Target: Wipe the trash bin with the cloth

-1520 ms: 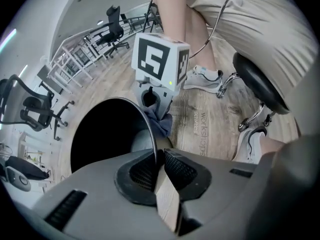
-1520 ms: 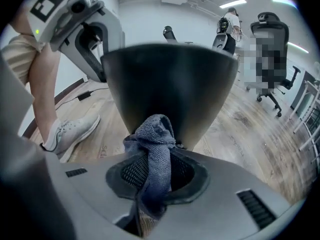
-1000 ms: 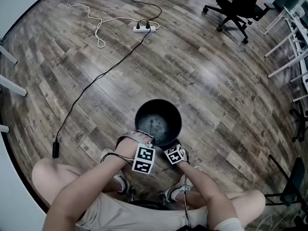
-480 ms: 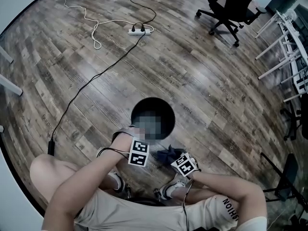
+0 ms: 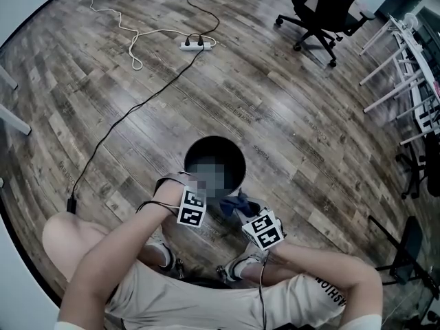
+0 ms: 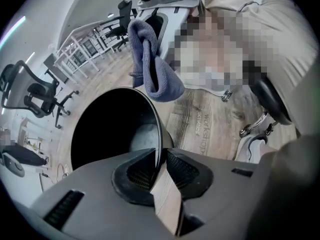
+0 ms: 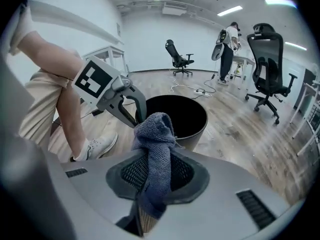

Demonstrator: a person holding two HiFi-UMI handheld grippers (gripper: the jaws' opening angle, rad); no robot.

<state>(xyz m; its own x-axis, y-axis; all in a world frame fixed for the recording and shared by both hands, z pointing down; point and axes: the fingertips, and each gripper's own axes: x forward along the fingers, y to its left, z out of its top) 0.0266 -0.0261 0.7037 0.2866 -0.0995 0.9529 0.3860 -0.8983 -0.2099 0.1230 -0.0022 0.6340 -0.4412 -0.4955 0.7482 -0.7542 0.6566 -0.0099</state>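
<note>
The black round trash bin [image 5: 214, 158] stands on the wood floor in front of the person's knees. My left gripper [image 5: 195, 195] sits at its near rim. In the left gripper view the thin rim [image 6: 161, 143] runs between the pads; the jaws [image 6: 160, 156] have just been closing and now grip it. My right gripper [image 5: 246, 212] is raised just near and right of the bin, shut on a bunched blue-grey cloth [image 5: 237, 203]. The cloth [image 7: 156, 144] stands up between the right gripper's jaws [image 7: 155, 176], with the bin's mouth [image 7: 182, 115] and the left gripper [image 7: 126, 100] behind it.
A black cable [image 5: 124, 122] crosses the floor to a white power strip [image 5: 192, 45] far behind the bin. A black office chair [image 5: 323, 5] stands at the back right, with white table legs [image 5: 405, 60] at the right edge. The person's shoes [image 5: 237, 270] are close under the grippers.
The right gripper has risen from the bin's near rim with the cloth and come right and nearer. The left gripper has stayed at the rim.
</note>
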